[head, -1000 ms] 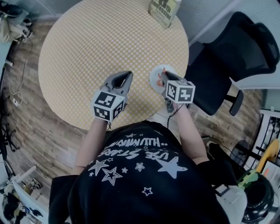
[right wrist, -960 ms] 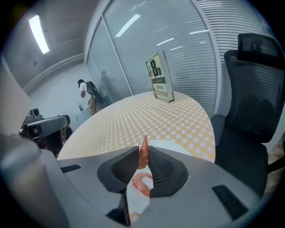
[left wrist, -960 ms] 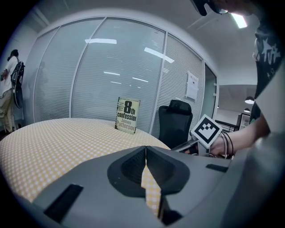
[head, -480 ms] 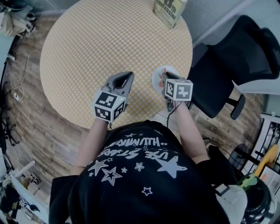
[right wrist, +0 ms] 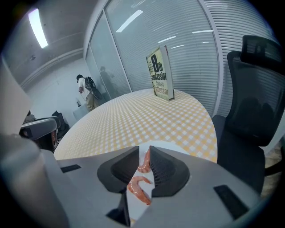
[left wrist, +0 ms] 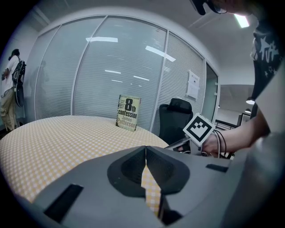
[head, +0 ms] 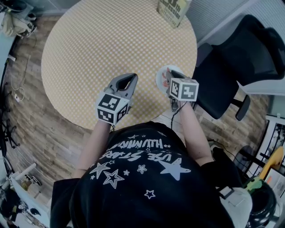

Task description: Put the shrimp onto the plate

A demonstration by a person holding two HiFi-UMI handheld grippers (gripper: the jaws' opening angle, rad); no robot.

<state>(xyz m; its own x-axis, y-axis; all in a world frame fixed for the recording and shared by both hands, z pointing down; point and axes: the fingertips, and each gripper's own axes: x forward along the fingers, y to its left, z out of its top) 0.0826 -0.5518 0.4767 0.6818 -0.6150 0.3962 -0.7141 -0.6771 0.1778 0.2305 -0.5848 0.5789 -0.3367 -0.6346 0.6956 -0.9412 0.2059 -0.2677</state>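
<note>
A small white plate (head: 161,76) sits near the right edge of the round yellow-checked table (head: 111,40). My right gripper (head: 171,75) hangs over it. In the right gripper view its jaws (right wrist: 144,148) stand a narrow gap apart with an orange shrimp (right wrist: 145,162) pinched between them, above the plate (right wrist: 171,145). A second shrimp (right wrist: 137,188) lies on the plate just below. My left gripper (head: 126,82) hovers over the table left of the plate, its tips (left wrist: 145,147) touching, with nothing in them.
A book (head: 173,9) stands upright at the table's far edge. A black office chair (head: 240,58) is close to the table on the right, beside the plate. A person (left wrist: 10,98) stands far off behind the glass wall.
My right gripper has edged slightly farther over the plate with the shrimp still between its jaws. The left gripper has stayed put.
</note>
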